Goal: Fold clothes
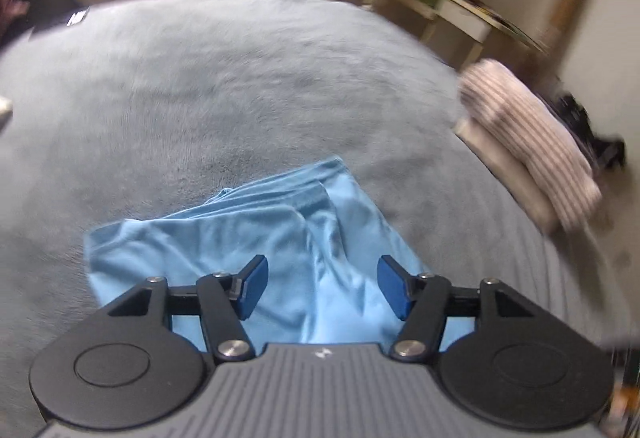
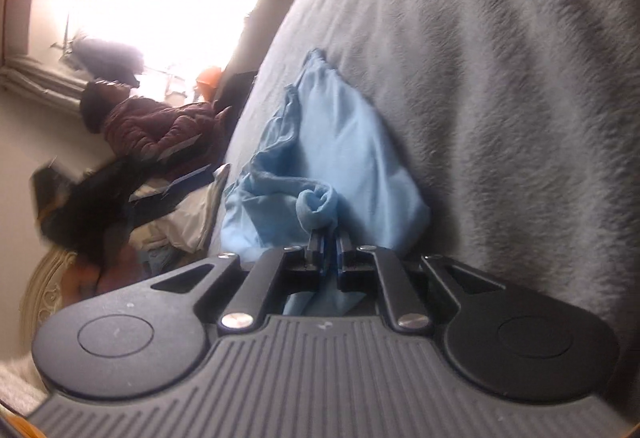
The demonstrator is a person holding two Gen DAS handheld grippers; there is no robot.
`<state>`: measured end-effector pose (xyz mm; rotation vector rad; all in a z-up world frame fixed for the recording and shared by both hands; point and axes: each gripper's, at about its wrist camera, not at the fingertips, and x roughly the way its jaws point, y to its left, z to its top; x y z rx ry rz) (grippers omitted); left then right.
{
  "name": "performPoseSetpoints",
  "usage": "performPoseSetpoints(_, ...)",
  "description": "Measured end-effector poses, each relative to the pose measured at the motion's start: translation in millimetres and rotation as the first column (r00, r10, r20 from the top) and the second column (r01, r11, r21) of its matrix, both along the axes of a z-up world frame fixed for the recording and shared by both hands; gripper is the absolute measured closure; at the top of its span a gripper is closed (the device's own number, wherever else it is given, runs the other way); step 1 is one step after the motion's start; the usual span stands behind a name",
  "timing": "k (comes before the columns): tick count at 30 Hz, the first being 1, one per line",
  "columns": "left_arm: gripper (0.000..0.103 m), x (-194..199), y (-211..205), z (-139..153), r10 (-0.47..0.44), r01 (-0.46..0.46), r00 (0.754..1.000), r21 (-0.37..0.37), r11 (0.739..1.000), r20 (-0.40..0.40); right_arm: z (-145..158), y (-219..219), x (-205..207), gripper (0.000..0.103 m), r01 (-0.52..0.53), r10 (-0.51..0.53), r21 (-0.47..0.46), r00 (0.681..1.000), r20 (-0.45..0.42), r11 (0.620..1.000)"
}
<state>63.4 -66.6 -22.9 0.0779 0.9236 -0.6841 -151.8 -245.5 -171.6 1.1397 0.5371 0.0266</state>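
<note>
Grey fuzzy blanket (image 1: 224, 86) covers the whole bed, and that's where our light blue garment (image 1: 240, 254) lies, loosely bunched. We've got the left claw (image 1: 318, 288) released, pads wide apart over the fabric. Our right claw (image 2: 329, 248) is clenched on a rolled edge of the same garment. Striped folded laundry (image 1: 524, 142) sits off near the bed's edge.

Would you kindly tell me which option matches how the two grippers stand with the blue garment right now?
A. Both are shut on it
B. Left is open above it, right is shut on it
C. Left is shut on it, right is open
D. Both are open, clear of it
B: the left gripper has its fingers spread apart over the blue garment, while the right gripper pinches a bunched fold of it.
</note>
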Motion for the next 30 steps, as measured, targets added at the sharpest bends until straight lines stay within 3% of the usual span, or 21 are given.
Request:
performPoseSetpoints(5, 0.041, -63, 21, -4, -0.18, 0.172, 0.982, 0.116, 0.978, 0.059, 8, -7, -6, 0.094, 0.024, -0.024, 0.028, 1.0, -0.004, 0.999)
performPoseSetpoints(7, 0.041, -91, 30, -8, -0.228, 0.214, 0.971, 0.161, 0.964, 0.076, 14, -8, -8, 0.092, 0.028, -0.028, 0.023, 1.0, 0.003, 0.999)
performPoseSetpoints(10, 0.041, -126, 41, -15, -0.285, 0.262, 0.954, 0.209, 0.942, 0.089, 22, -9, -11, 0.079, 0.034, -0.034, 0.018, 0.999, 0.007, 0.999)
performPoseSetpoints(13, 0.041, -152, 48, -24, -0.33, 0.294, 0.939, 0.263, 0.919, 0.101, 26, -9, -10, 0.077, 0.035, -0.035, 0.005, 0.999, -0.006, 0.999)
performPoseSetpoints(18, 0.041, -171, 52, -39, -0.35, 0.284, 0.93, 0.38, 0.88, 0.114, 20, -2, 1, 0.078, 0.027, -0.031, -0.056, 0.996, -0.087, 0.998)
performPoseSetpoints(26, 0.041, -174, 56, -48, -0.305, 0.237, 0.947, 0.417, 0.877, 0.103, 29, 1, 12, 0.078, -0.013, 0.007, -0.064, 0.996, -0.094, 0.998)
performPoseSetpoints(30, 0.041, -168, 57, -53, -0.262, 0.205, 0.962, 0.423, 0.883, 0.079, 29, 4, 14, 0.077, -0.057, 0.041, -0.109, 0.989, -0.145, 0.992)
